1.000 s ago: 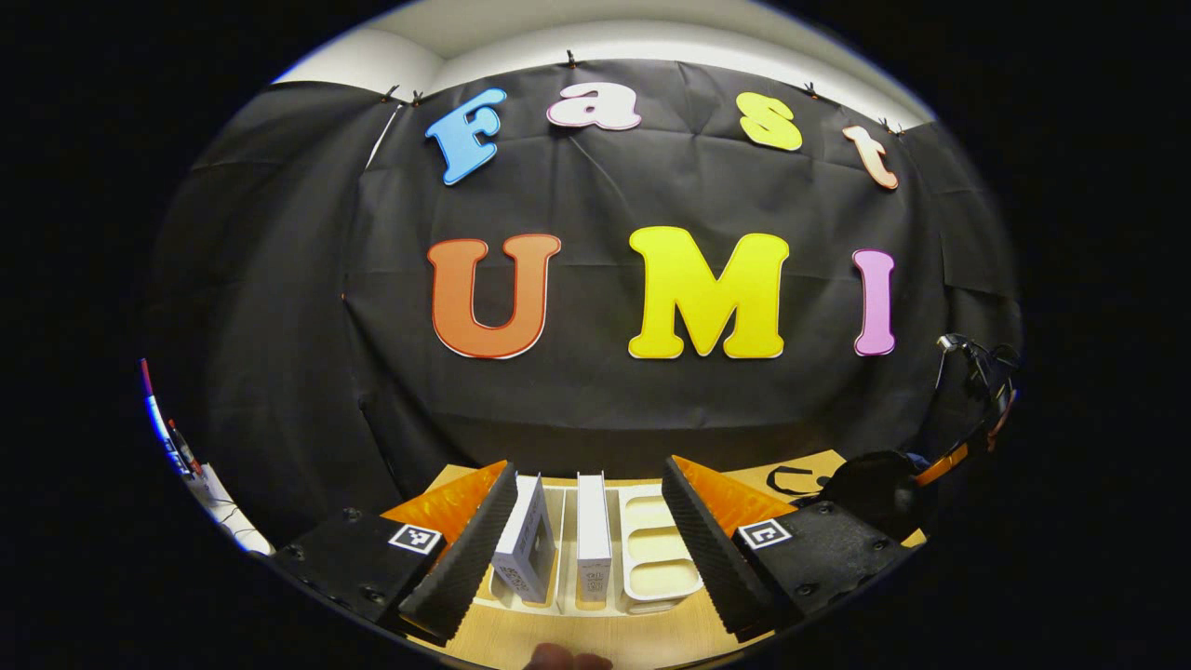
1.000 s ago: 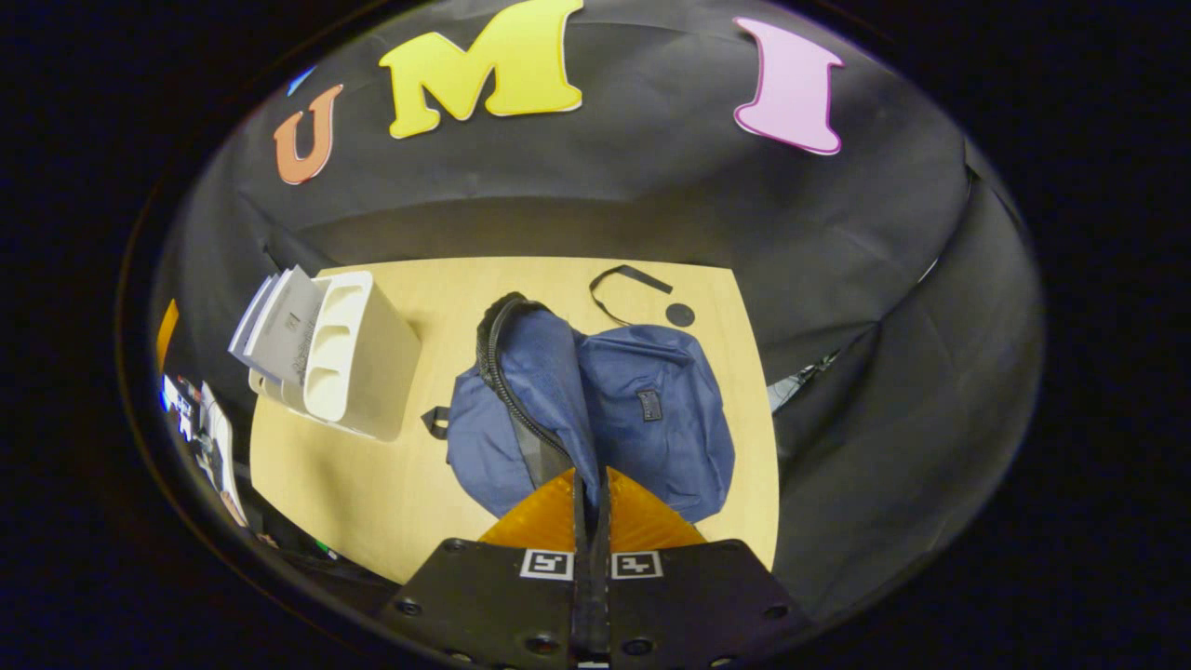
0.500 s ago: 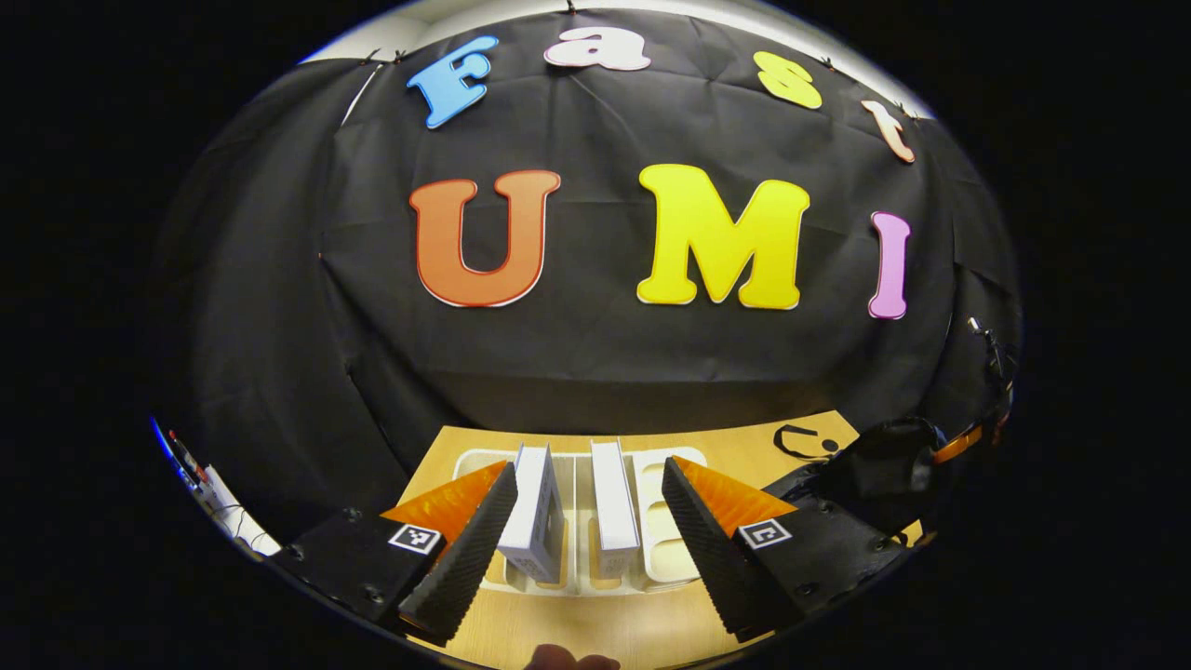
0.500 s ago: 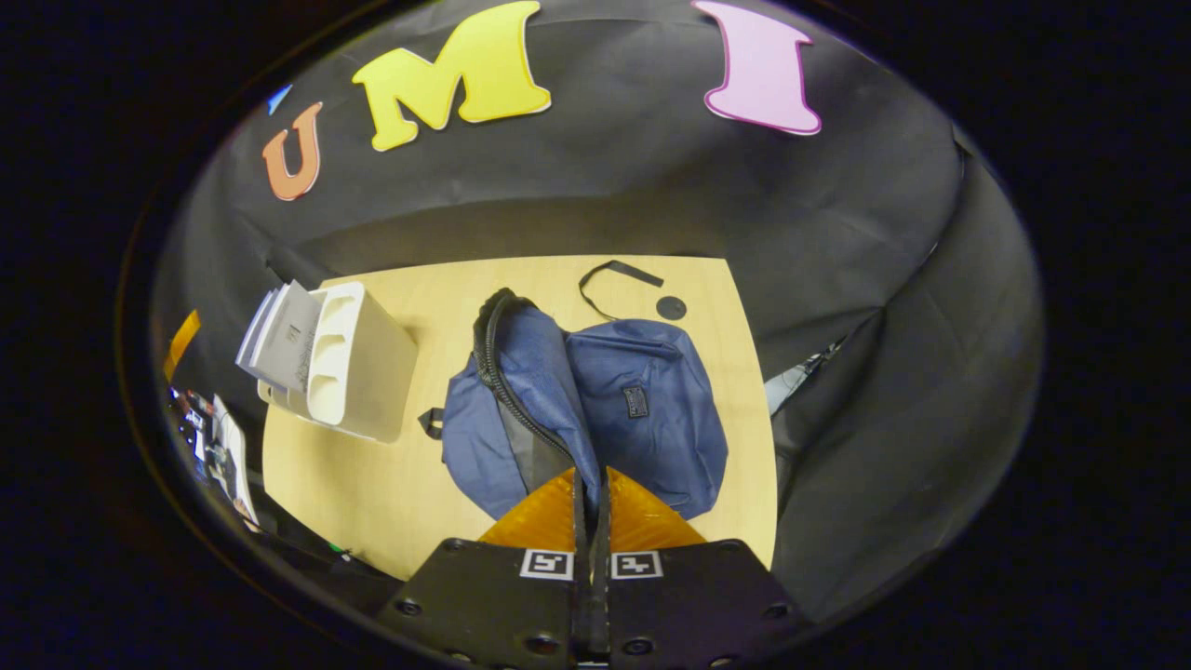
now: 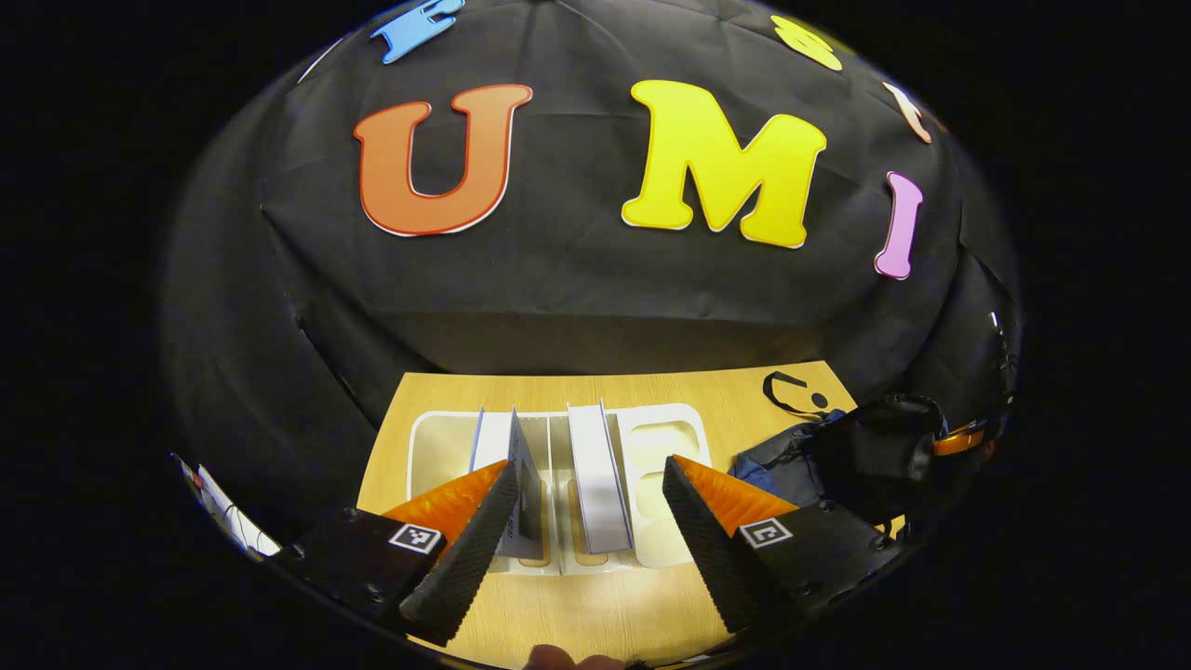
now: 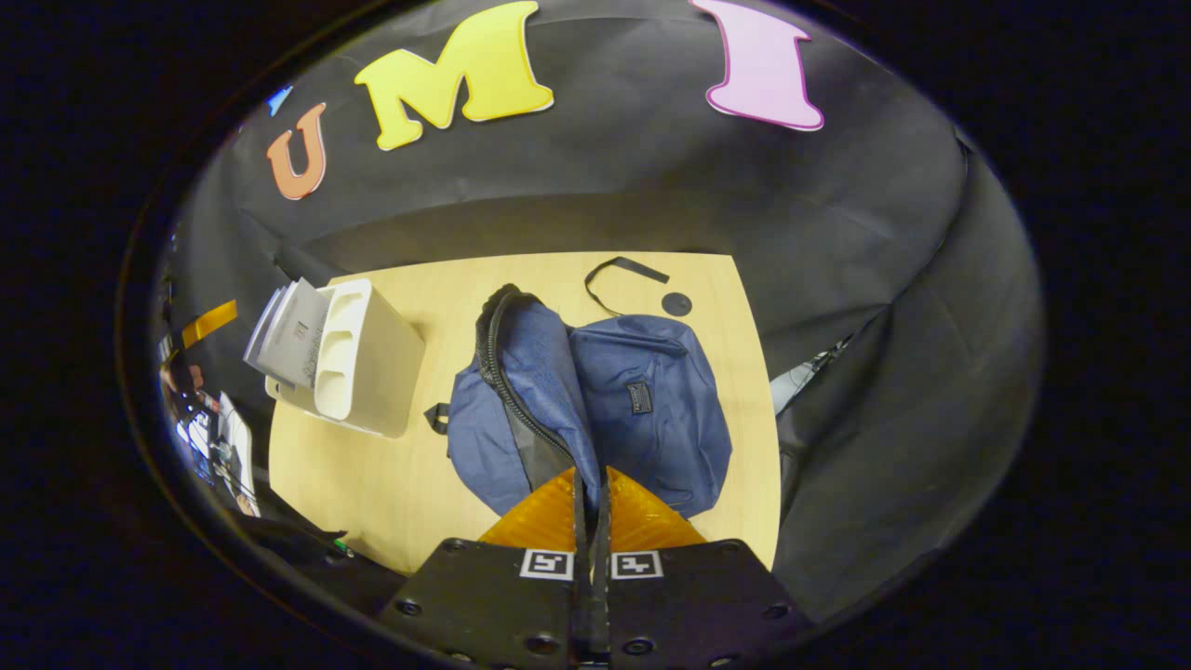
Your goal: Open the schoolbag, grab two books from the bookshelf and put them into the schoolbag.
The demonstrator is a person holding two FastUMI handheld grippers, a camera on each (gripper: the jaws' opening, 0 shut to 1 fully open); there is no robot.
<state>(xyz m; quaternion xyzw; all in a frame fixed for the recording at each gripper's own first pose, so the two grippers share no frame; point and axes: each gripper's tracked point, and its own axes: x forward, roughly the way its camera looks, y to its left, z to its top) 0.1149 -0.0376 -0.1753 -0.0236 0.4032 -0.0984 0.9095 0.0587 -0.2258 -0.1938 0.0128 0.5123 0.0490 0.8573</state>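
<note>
Schoolbag (image 6: 642,409), navy, slumped on the wooden table (image 6: 372,484) at centre-right, flap pulled up and zipper edge gaping; also glimpsed at the right edge of the left gripper view (image 5: 791,461). Looks opened already, so the first step judged done.

Bookshelf (image 5: 437,447), a white slotted rack, standing on the table to the left of the bag, well apart from it; seen again in the right gripper view (image 6: 372,358). Holds two white books upright in neighbouring slots: left book (image 5: 498,442) leaning a little, right book (image 5: 595,475) straighter, a narrow gap between them.

Right gripper (image 6: 592,493) pinched together on the raised edge of the bag's flap, fabric caught between both fingers, holding the mouth open.

Left gripper (image 5: 591,507) spread wide, poised over the rack with both books between its fingers, touching neither as far as can be told.

Step in hand, by judgement: fetching the first book. Next move calls for settling on one book only, lowering so one finger slips into the gap between the two, then closing on the covers and lifting straight up to clear the slot. Risk of catching both books, or tipping the light rack.
</note>
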